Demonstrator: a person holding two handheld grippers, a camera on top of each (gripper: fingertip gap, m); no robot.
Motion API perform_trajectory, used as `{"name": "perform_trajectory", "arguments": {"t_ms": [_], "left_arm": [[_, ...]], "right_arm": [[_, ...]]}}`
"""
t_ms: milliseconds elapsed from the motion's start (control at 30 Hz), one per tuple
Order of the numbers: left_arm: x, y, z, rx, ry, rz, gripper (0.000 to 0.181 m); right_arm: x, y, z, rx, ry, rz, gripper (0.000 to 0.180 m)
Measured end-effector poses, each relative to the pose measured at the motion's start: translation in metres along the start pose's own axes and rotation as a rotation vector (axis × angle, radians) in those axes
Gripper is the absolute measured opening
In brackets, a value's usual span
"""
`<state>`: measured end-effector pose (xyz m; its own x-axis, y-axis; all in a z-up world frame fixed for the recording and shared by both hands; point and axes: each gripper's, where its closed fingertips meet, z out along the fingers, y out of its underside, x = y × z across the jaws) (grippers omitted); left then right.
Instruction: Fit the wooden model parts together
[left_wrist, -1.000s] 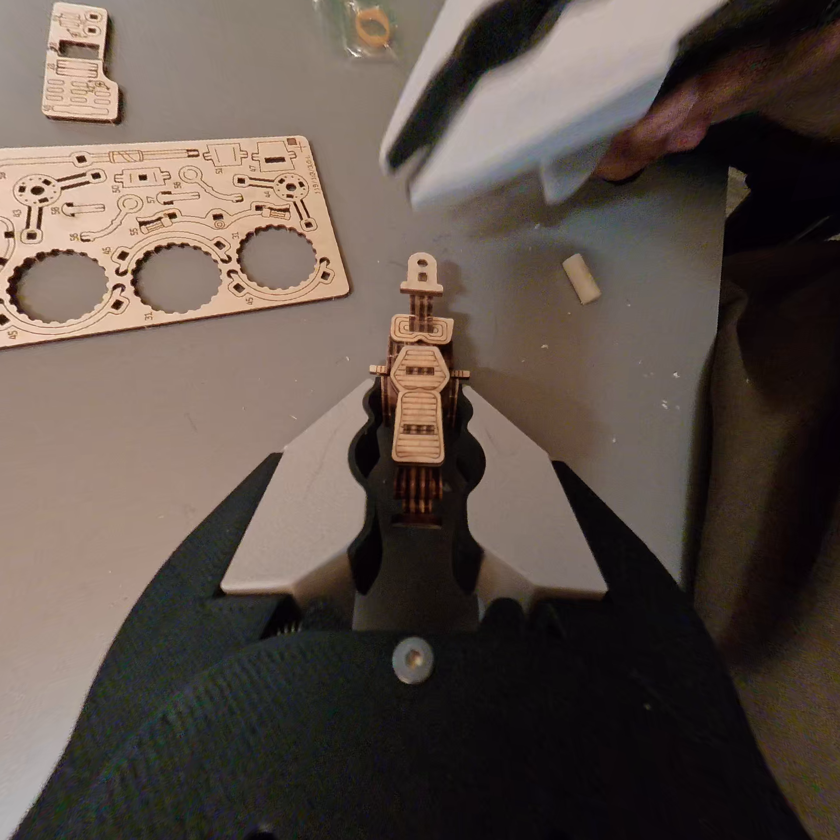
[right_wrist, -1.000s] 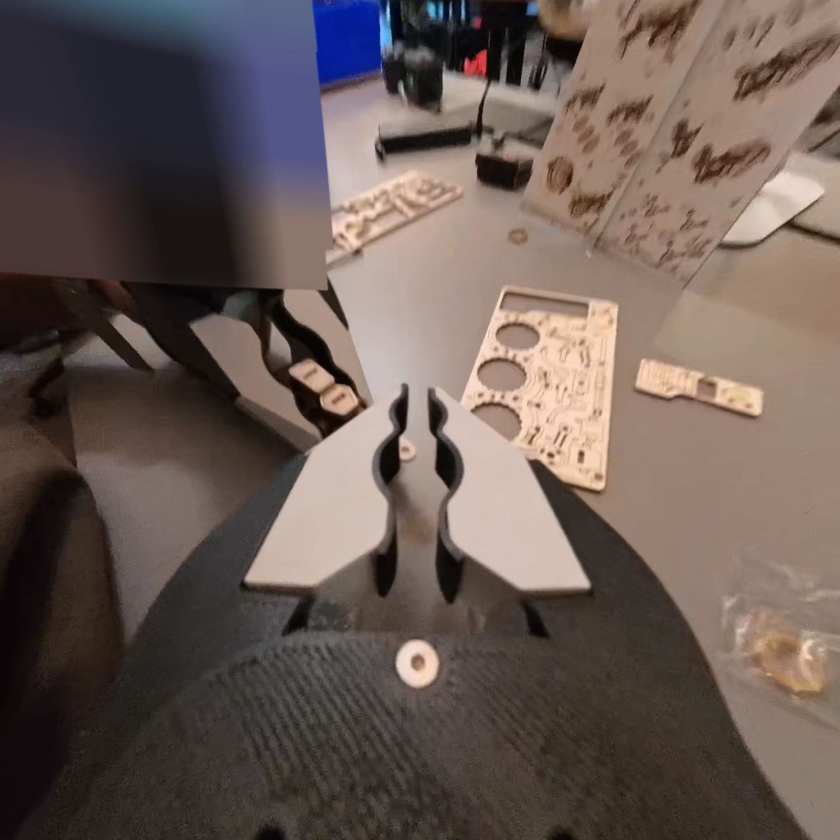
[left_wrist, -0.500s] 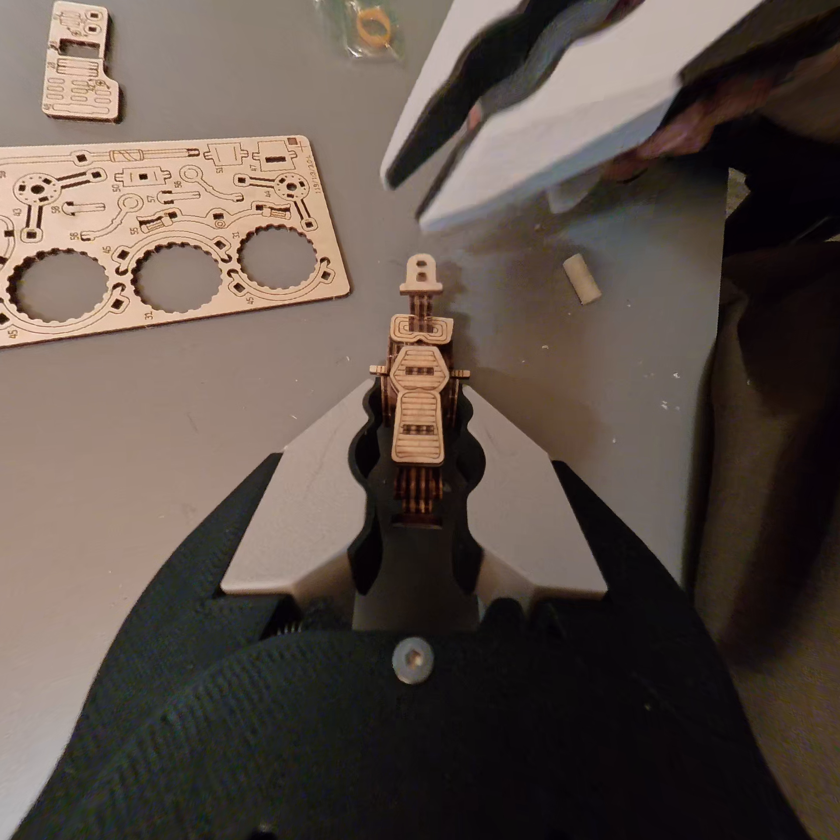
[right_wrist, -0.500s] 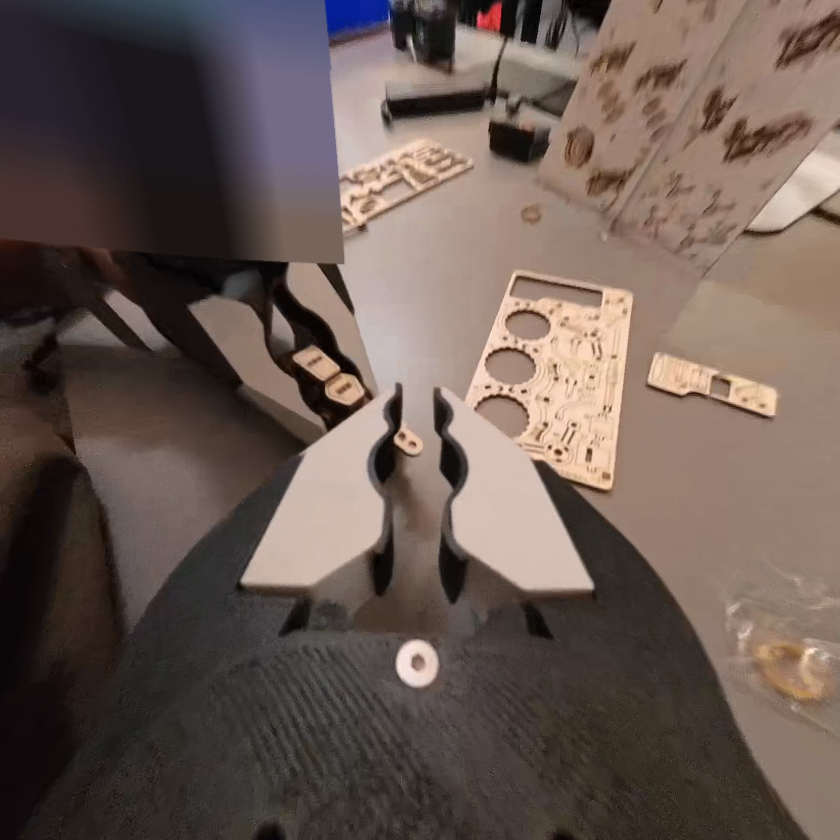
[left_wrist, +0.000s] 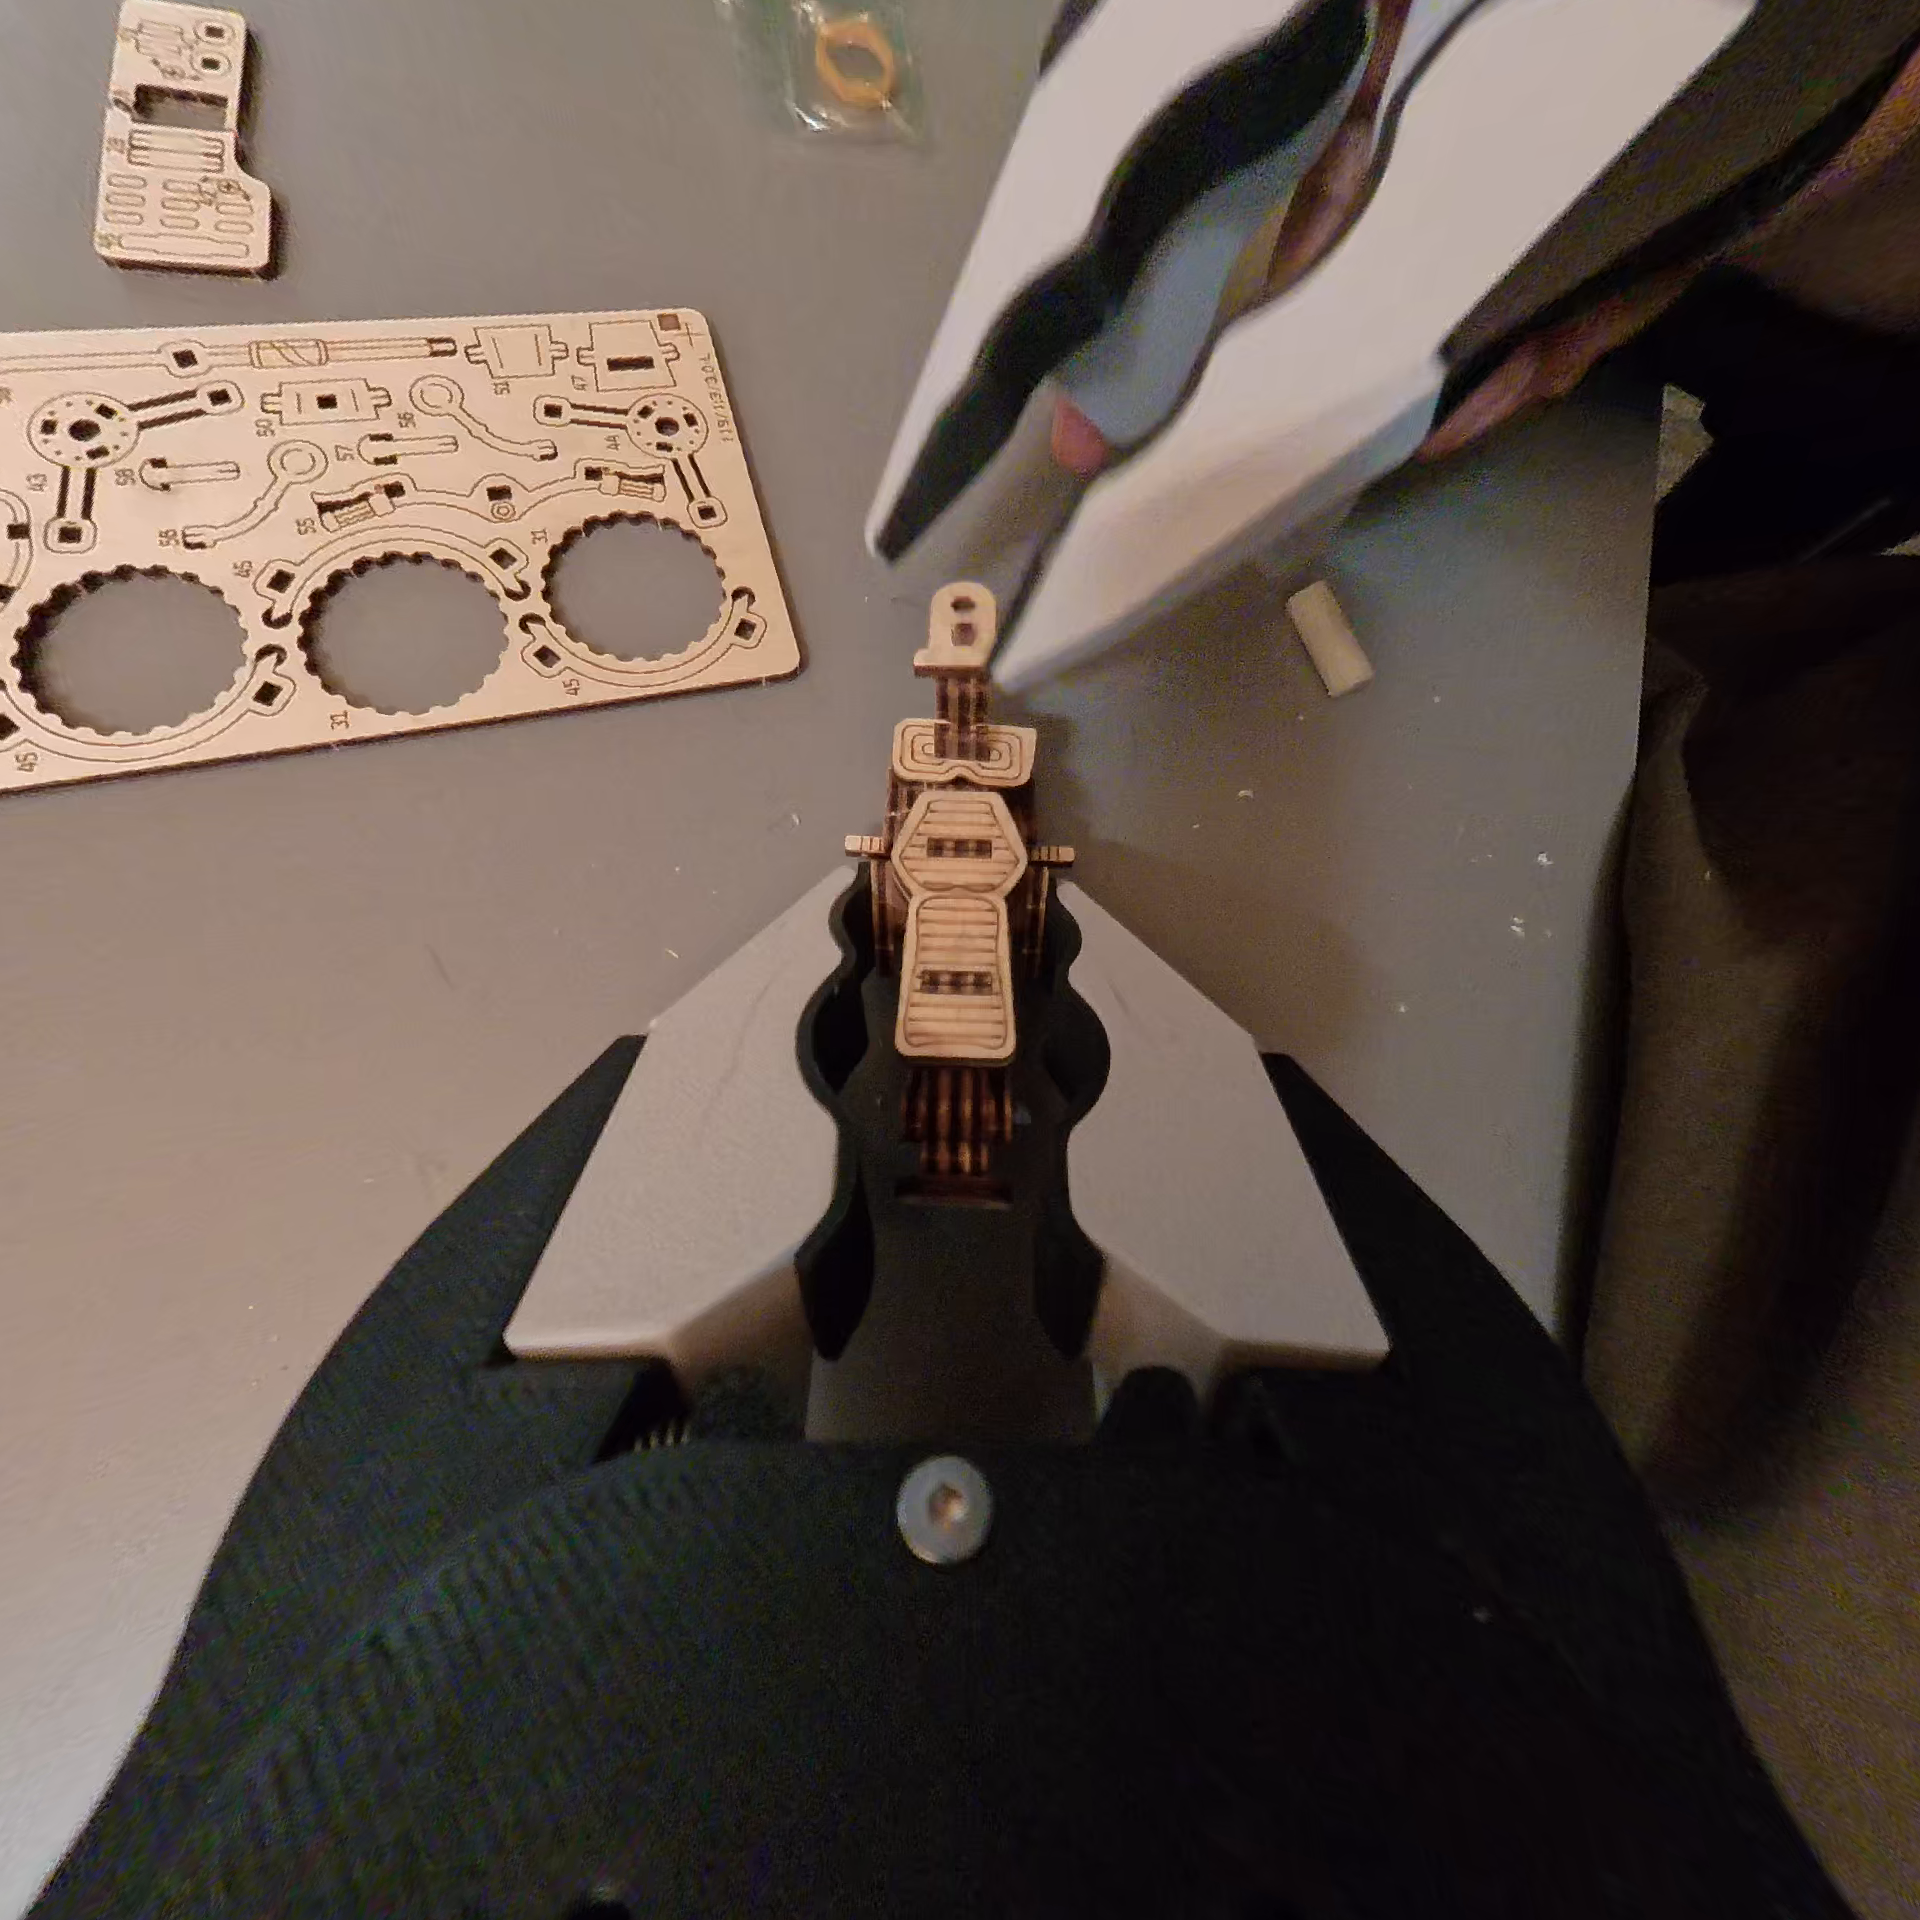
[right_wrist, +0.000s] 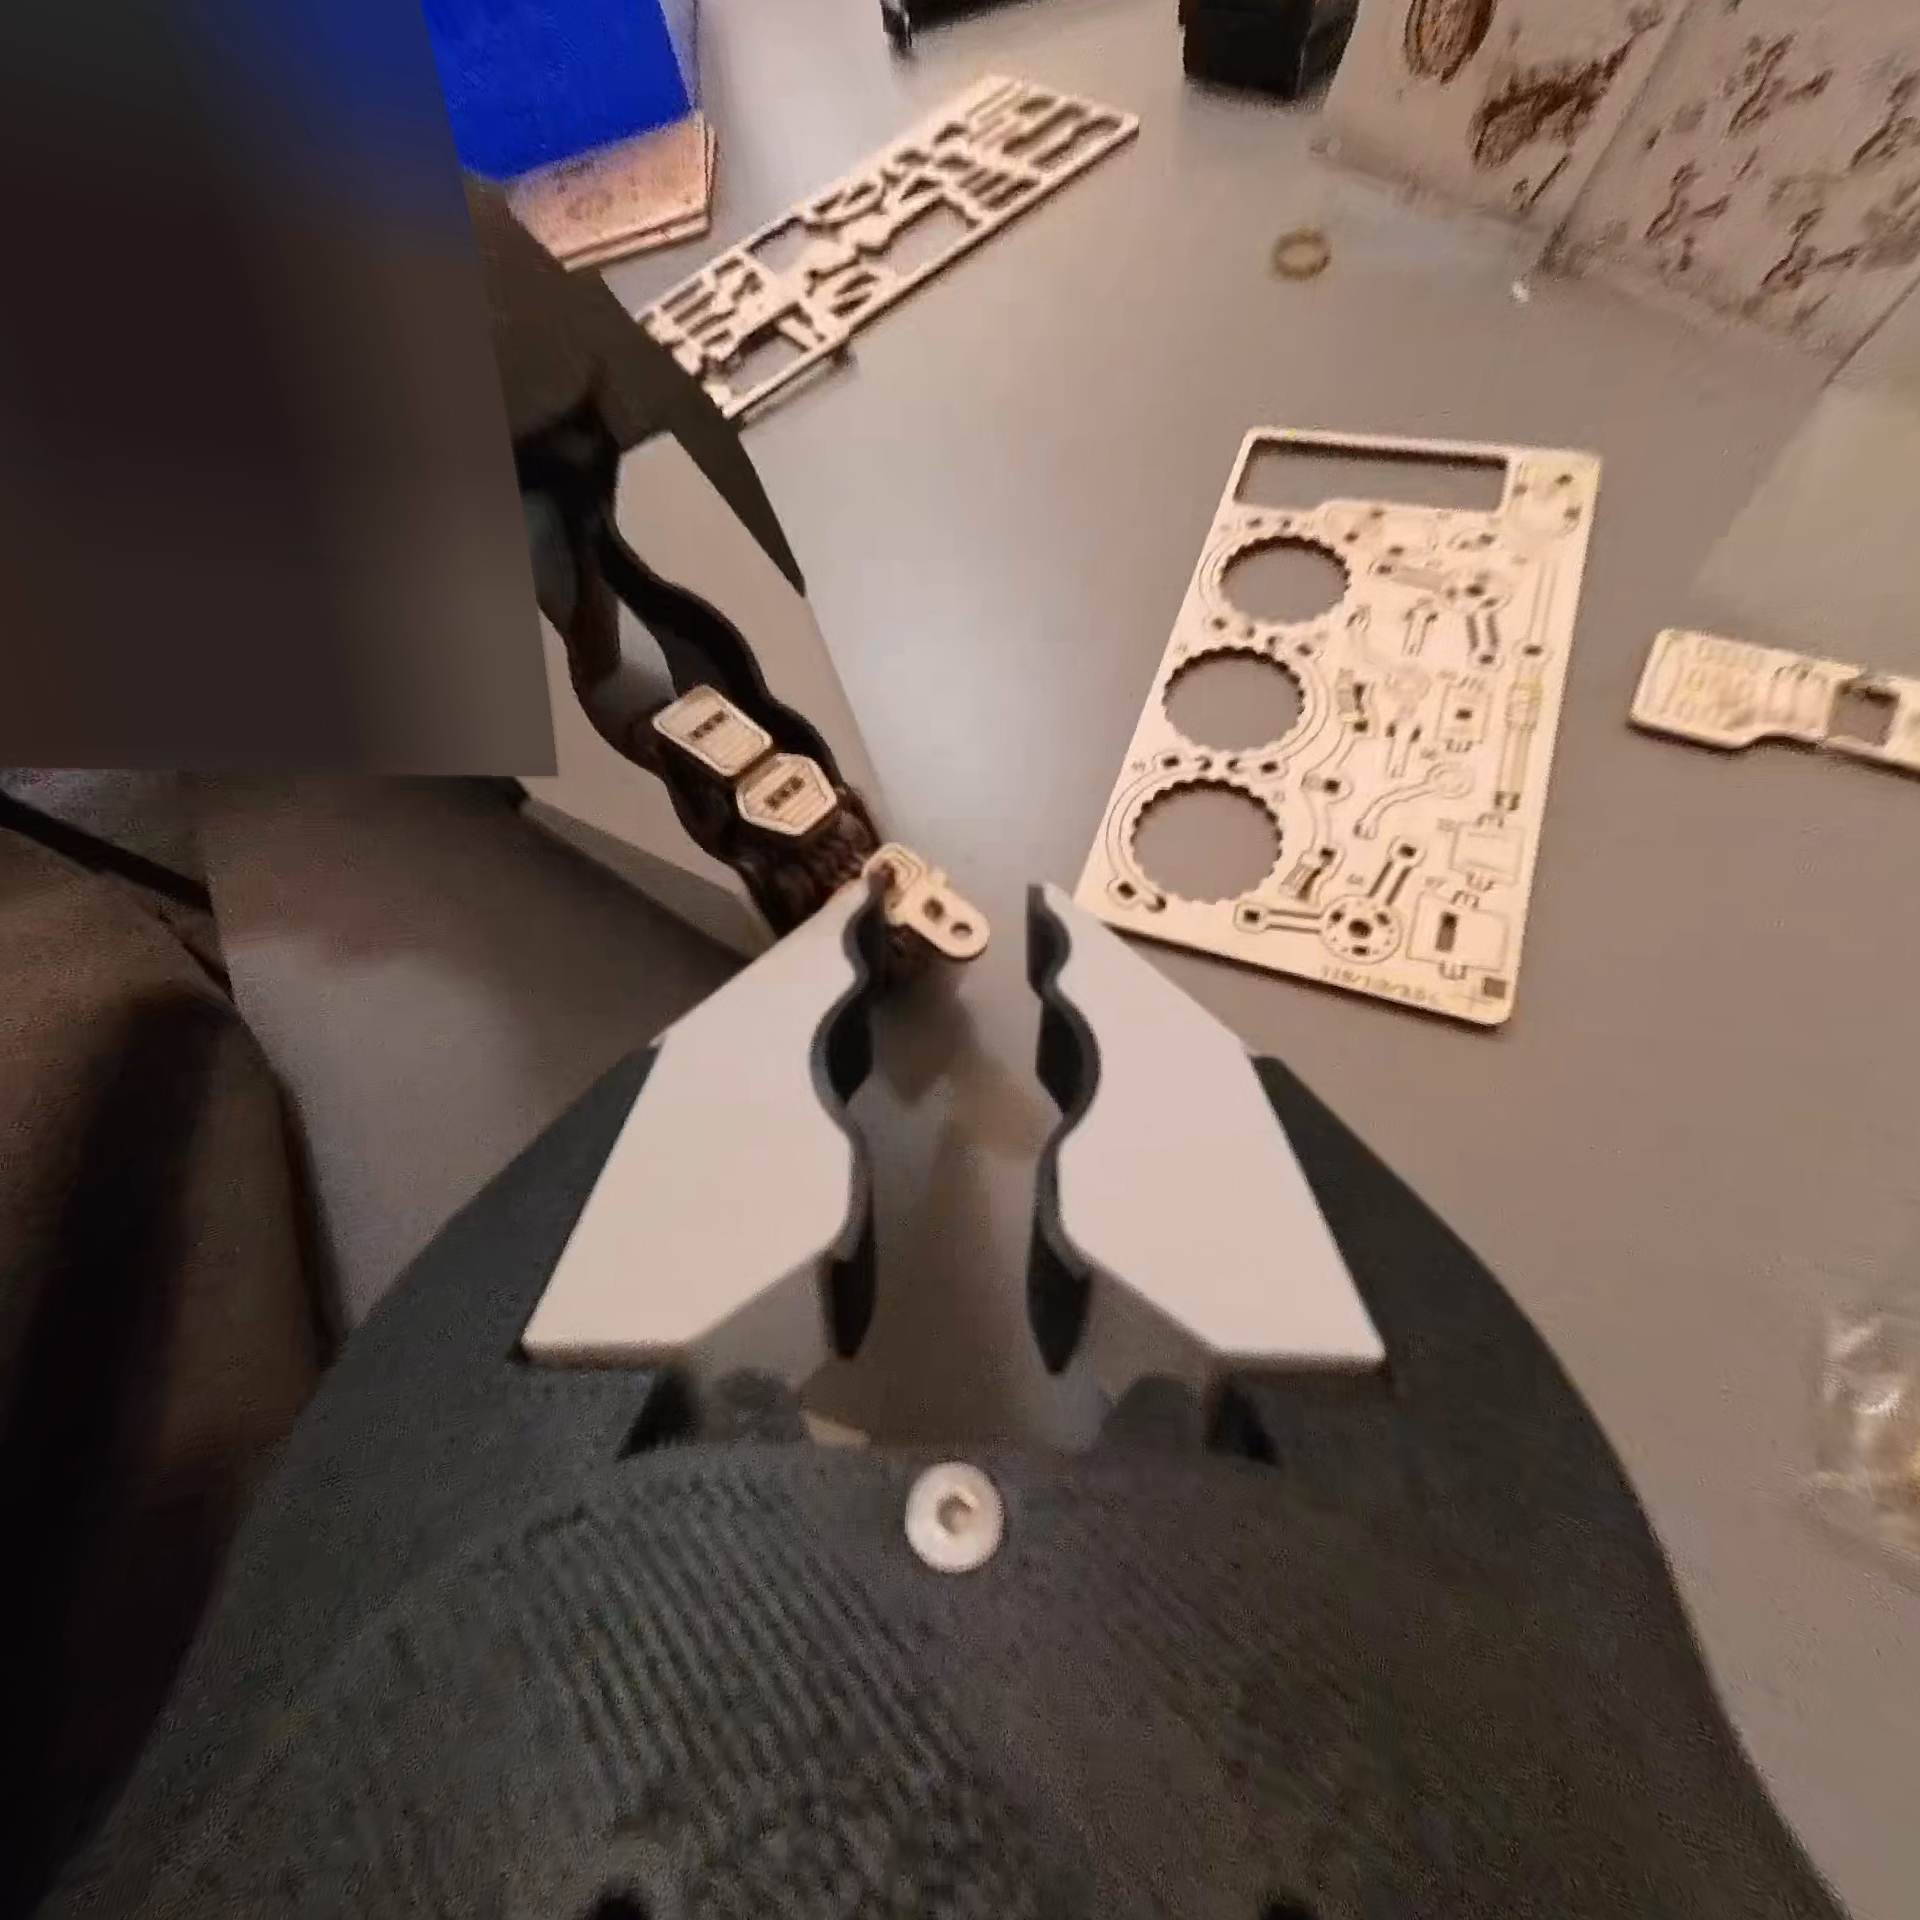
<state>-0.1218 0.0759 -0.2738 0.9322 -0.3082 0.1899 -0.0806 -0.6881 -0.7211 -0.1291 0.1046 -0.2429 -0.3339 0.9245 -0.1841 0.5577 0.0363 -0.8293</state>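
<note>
My left gripper (left_wrist: 954, 894) is shut on a layered wooden model (left_wrist: 956, 935) with a seat-shaped top plate and holds it above the grey table (left_wrist: 416, 987). A small rounded tab with holes (left_wrist: 964, 623) sticks out at the model's front. My right gripper (right_wrist: 951, 914) is open, with that tab (right_wrist: 940, 914) between its fingertips, close to the left finger. In the left wrist view the right gripper (left_wrist: 945, 608) comes in from the upper right, with a person's hand behind it. The model's lower part is hidden between the left jaws.
A wooden parts sheet with three round holes (left_wrist: 312, 540) lies left of the model. A small cut wooden piece (left_wrist: 187, 145), a plastic bag with a ring (left_wrist: 852, 73) and a white peg (left_wrist: 1330, 639) lie nearby. The table edge (left_wrist: 1652, 831) is at the right. Another parts sheet (right_wrist: 883, 218) lies farther back. The left gripper's tips are roughly 5 centimetres from the right gripper's.
The right gripper has come down towards the model's front tab and its jaws have opened wider. The left gripper and the model have not moved.
</note>
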Motion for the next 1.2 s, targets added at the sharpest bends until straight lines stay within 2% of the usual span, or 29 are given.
{"name": "perform_trajectory", "arguments": {"t_ms": [33, 133, 233, 300, 333, 400, 500, 533, 600, 700, 800, 833, 867, 967, 1067, 1100, 1200], "left_arm": [[0.000, 0.000, 0.000, 0.000, 0.000, 0.000, 0.029], [0.000, 0.000, 0.000, 0.000, 0.000, 0.000, 0.029], [0.000, 0.000, 0.000, 0.000, 0.000, -0.001, 0.029], [0.000, 0.000, 0.000, 0.000, -0.001, 0.000, 0.029], [0.000, 0.000, 0.000, 0.000, -0.001, 0.000, 0.029], [0.000, 0.000, 0.000, 0.000, -0.001, 0.000, 0.029], [0.000, 0.000, 0.000, 0.000, 0.002, -0.003, 0.030], [0.000, 0.000, 0.000, 0.000, 0.003, -0.004, 0.029], [0.000, 0.000, 0.000, 0.000, 0.000, -0.001, 0.029], [0.000, 0.000, 0.000, 0.000, 0.001, -0.002, 0.029], [0.000, 0.000, 0.000, 0.001, 0.005, -0.006, 0.029], [0.000, 0.000, 0.000, 0.001, 0.004, -0.006, 0.029], [0.000, 0.000, 0.000, 0.000, 0.002, -0.004, 0.029], [0.000, 0.000, 0.000, 0.000, 0.001, -0.003, 0.029], [0.000, 0.000, 0.000, 0.000, 0.003, -0.005, 0.029], [0.000, 0.000, 0.000, 0.000, 0.003, -0.004, 0.029], [0.000, 0.000, 0.000, 0.000, 0.001, -0.002, 0.029]], "right_arm": [[0.001, -0.010, -0.005, 0.040, 0.017, -0.016, 0.019], [-0.001, -0.034, -0.019, 0.166, 0.036, -0.054, 0.013], [0.003, 0.002, 0.001, -0.012, 0.027, -0.037, 0.030], [-0.001, 0.000, 0.000, -0.008, 0.004, -0.020, 0.022], [0.000, -0.011, -0.005, 0.039, 0.025, -0.034, 0.010], [0.001, -0.031, -0.017, 0.141, 0.052, -0.057, 0.003], [0.001, -0.006, -0.004, 0.025, 0.022, -0.036, 0.017], [-0.001, -0.004, -0.003, 0.029, -0.004, -0.005, 0.000], [0.001, -0.007, -0.007, 0.025, -0.002, 0.014, 0.000], [0.000, -0.028, -0.017, 0.131, 0.013, -0.016, 0.000], [-0.002, -0.005, -0.004, 0.022, 0.014, -0.030, 0.010], [-0.003, -0.004, -0.003, 0.020, 0.004, -0.025, 0.005], [-0.002, -0.003, -0.004, 0.003, -0.001, -0.023, 0.007], [-0.002, -0.025, -0.015, 0.101, 0.026, -0.045, 0.001], [-0.002, -0.006, -0.003, 0.013, 0.015, -0.054, 0.014], [-0.003, -0.003, -0.001, 0.009, 0.006, -0.042, 0.006], [0.000, -0.017, -0.009, 0.055, 0.030, -0.054, 0.000]]}}
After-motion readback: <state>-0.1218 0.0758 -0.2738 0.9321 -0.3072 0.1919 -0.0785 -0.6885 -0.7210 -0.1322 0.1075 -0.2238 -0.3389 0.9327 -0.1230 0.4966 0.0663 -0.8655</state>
